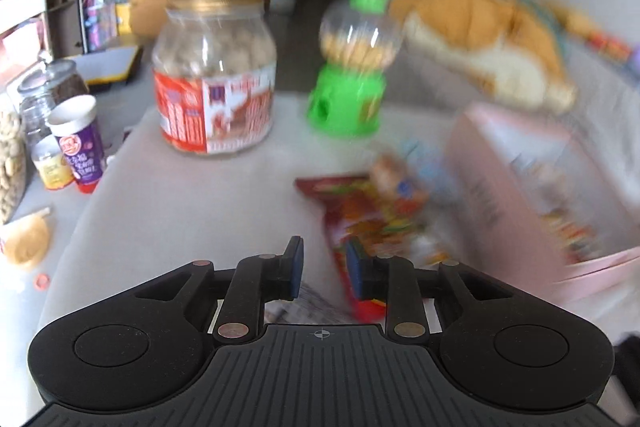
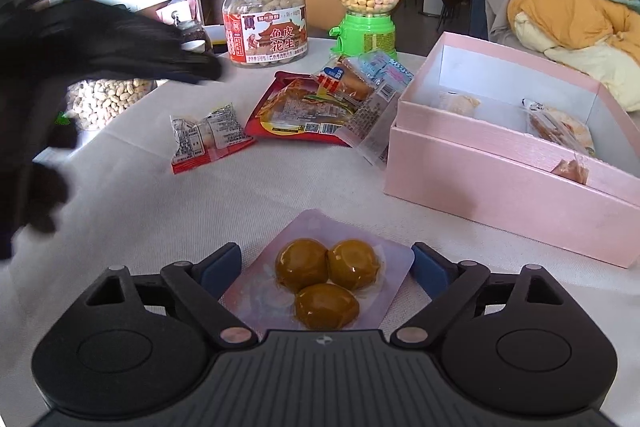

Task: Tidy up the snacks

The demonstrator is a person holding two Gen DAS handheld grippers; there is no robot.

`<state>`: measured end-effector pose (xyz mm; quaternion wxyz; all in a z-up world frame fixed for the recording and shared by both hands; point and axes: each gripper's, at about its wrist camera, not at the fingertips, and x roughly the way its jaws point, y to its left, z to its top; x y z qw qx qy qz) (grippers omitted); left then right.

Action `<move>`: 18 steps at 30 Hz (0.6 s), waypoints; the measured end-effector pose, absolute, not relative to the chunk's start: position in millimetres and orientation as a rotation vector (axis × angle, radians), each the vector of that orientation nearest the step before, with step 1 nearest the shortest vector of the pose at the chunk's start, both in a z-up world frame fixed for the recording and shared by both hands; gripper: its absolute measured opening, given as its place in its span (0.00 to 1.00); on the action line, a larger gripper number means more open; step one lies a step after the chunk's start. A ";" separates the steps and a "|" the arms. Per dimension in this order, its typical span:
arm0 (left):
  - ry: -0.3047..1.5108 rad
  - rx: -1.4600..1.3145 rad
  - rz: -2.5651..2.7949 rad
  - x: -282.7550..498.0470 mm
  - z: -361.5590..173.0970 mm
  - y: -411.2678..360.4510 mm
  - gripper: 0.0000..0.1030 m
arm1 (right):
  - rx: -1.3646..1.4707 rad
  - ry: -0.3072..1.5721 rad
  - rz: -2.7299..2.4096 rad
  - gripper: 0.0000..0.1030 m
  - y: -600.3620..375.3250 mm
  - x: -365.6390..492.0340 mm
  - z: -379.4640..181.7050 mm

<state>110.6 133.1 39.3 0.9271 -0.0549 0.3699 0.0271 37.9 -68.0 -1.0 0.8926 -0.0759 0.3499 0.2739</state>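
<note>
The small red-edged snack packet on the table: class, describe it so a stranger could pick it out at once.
Start at the pink box on the white table and look left past the pile of wrappers led by the big red packet. The small red-edged snack packet lies alone beyond that pile. Unlike its overlapping neighbours, it touches nothing, and its clear crinkled face carries dense black print.

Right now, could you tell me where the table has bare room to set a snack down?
Bare cloth lies between the small red-edged packet and the egg pack, left of the pink box. More lies in front of the peanut jar. It is crowded where the red packet and clear wrappers pile against the box.
</note>
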 end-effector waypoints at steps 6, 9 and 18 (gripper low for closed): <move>0.814 0.025 -0.052 79.4 32.1 132.1 0.25 | -0.127 0.726 0.569 0.89 -73.4 38.2 -0.9; 0.764 -0.028 0.028 40.9 40.8 152.3 0.26 | -0.138 0.728 0.570 0.90 -71.0 38.7 -1.1; 0.857 -0.558 0.058 -22.3 43.6 195.8 0.27 | -0.141 0.728 0.569 0.90 -70.8 38.1 -0.5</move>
